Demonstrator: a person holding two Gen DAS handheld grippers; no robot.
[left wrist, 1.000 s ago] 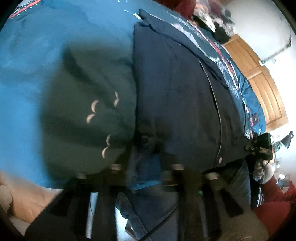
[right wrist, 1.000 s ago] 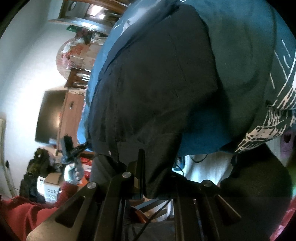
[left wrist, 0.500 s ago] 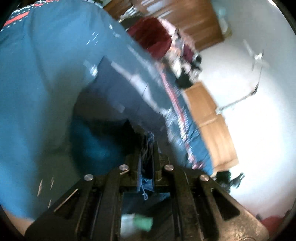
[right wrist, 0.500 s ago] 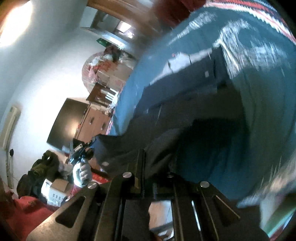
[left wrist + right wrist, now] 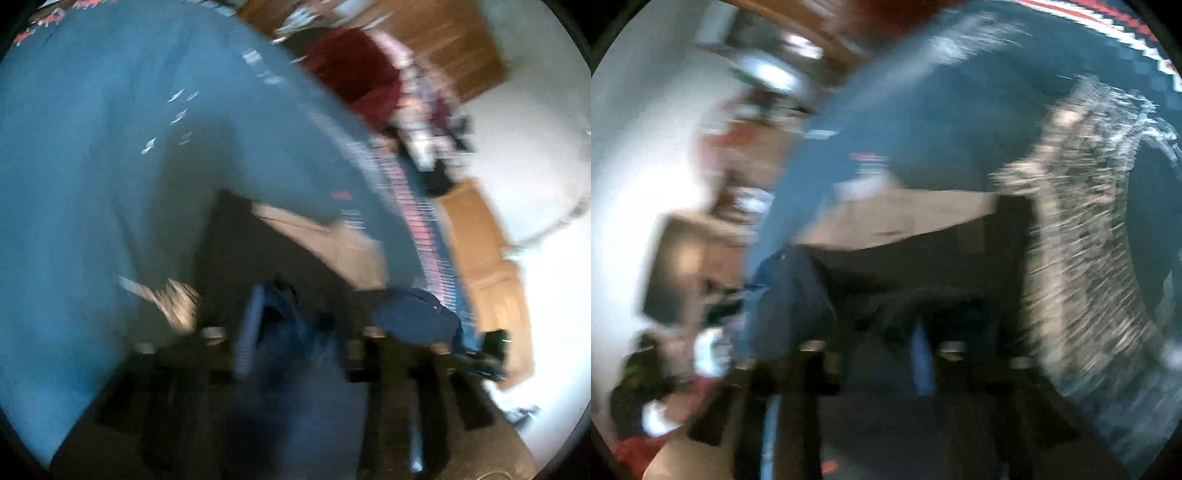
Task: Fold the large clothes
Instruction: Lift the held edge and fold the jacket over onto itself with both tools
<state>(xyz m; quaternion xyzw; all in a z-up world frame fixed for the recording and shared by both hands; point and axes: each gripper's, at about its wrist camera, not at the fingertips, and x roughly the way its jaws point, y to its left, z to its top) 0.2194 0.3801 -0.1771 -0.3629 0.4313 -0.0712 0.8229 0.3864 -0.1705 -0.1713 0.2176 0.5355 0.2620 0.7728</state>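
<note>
Both views are badly smeared, so only the big shapes read. The bed [image 5: 92, 192], under a teal cover, fills most of the left view, and its patterned red-and-white border runs down the right side there; the right view shows the same cover [image 5: 960, 122] plus a wide grey-white speckled patch [image 5: 1082, 229] that the left view only catches as a small scrap. On the cover lies the dark garment [image 5: 251, 258], with a pale tan strip across its far edge, seen in both views [image 5: 923, 273]. Only the left view shows the wooden doors [image 5: 487, 258] and a dark red heap [image 5: 354, 74] beyond the bed; only the right view shows a dark screen [image 5: 679, 269] against the white wall. The left gripper [image 5: 291, 332] sits low in its frame with navy cloth bunched between the fingers, which look drawn close on it, though blur hides the tips. The right gripper [image 5: 886, 347] likewise has dark cloth and a blue edge bunched in the narrow gap between its fingers. At the right edge of the left view the other gripper [image 5: 491, 350] shows as a small black shape beside a navy fold.
</note>
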